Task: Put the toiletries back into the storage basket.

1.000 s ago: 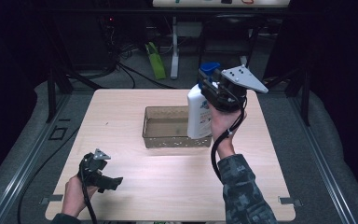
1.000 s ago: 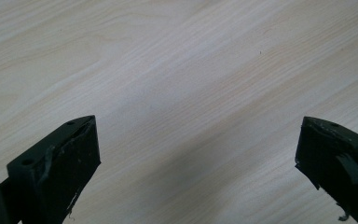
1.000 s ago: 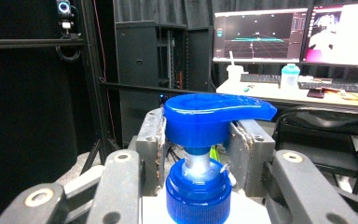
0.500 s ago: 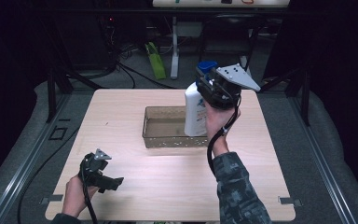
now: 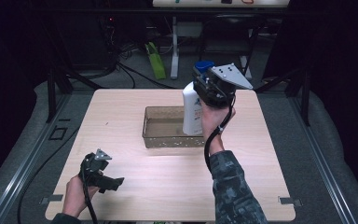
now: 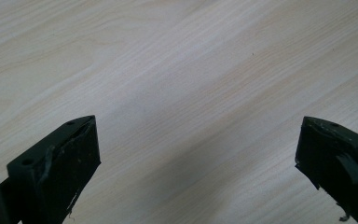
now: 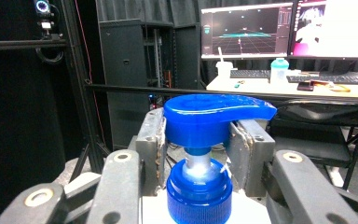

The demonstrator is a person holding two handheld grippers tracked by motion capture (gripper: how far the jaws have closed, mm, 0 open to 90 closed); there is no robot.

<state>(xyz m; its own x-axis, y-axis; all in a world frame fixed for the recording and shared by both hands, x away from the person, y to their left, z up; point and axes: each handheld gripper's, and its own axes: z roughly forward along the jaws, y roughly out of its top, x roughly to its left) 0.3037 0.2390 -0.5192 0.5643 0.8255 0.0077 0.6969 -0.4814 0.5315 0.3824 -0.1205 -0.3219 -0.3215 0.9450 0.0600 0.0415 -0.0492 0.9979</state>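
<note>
Pump bottle point(image 5: 192, 112) stands upright, long axis vertical, blue pump head at the top and its base down inside the right end of the tray point(image 5: 161, 139); whether it touches the tray floor, I cannot tell. It's a white plastic body with a printed label, rounded shoulders, a ribbed blue collar and a short silvery stem under a flat blue spout. In the right gripper view that spout point(image 7: 218, 112) points off to the right, sitting level above the collar. Right gripper point(image 5: 204, 88) has it clamped: the jaws are closed on the bottle's neck, one grey pad on either side, pump head poking up between and above them. The tray is a shallow brownish rectangular box, with small holes along its near wall, sitting mid-table. The table point(image 5: 135, 186) is pale wood-grain laminate, smooth and matte. Down at the near left corner, left gripper point(image 5: 114, 183) rests low over the tabletop, black jaws spread wide with bare wood between them, well apart from bottle and tray.
</note>
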